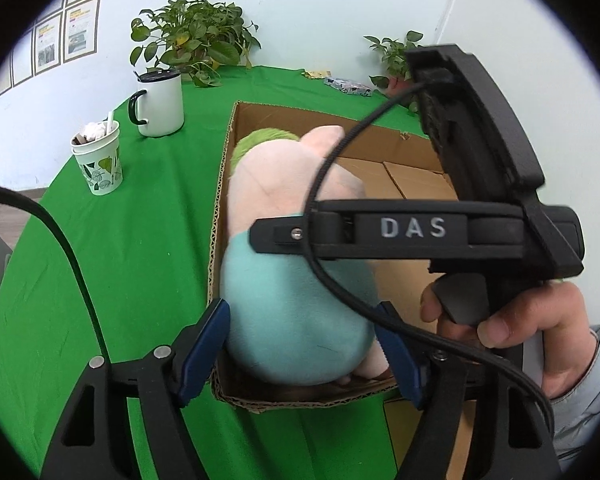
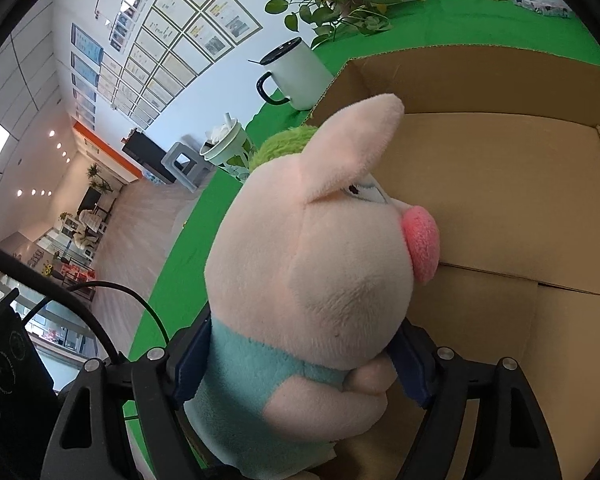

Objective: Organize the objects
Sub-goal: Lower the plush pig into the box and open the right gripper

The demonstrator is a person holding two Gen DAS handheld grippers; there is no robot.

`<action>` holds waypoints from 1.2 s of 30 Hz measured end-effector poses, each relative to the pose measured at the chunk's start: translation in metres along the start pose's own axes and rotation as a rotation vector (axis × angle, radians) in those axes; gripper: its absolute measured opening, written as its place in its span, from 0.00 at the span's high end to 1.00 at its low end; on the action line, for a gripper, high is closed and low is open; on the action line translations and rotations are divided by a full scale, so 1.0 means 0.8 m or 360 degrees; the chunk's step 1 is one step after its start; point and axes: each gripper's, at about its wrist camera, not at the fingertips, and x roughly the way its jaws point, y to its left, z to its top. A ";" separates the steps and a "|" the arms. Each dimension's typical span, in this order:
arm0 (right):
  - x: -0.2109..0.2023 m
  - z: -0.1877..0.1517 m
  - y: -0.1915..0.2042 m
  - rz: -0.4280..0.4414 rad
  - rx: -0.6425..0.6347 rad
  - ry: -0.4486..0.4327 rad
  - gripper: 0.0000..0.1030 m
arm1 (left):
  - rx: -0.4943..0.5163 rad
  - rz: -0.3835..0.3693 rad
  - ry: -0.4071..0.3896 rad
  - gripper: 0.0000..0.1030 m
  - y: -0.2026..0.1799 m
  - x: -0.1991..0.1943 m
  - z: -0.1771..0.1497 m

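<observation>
A pink plush pig with a teal shirt and green hair is inside an open cardboard box on the green table. My left gripper has its blue pads on both sides of the pig's teal lower body. My right gripper is shut on the pig at its shirt and arm, over the box. The right gripper's black body, held by a hand, crosses the left wrist view above the pig.
A white mug with a black handle, a leaf-patterned paper cup with a straw, two potted plants and small packets stand on the green table beyond the box. A black cable hangs at the left.
</observation>
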 end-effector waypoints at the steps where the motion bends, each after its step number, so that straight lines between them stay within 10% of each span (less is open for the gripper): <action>1: 0.003 0.000 -0.003 0.0002 0.0022 0.0003 0.17 | 0.0002 0.0006 0.0006 0.33 -0.002 0.001 -0.001; 12: -0.031 0.005 -0.016 0.0187 0.0136 -0.0059 0.02 | -0.0083 0.0000 0.0012 0.36 0.005 0.000 0.002; 26: -0.019 -0.027 0.009 -0.0046 0.0026 -0.0069 0.24 | -0.0099 0.0050 -0.0026 0.40 0.008 -0.041 -0.024; 36: -0.134 -0.085 0.021 -0.0285 -0.0008 -0.0313 0.01 | -0.0131 0.0046 -0.0257 0.32 -0.003 -0.099 -0.043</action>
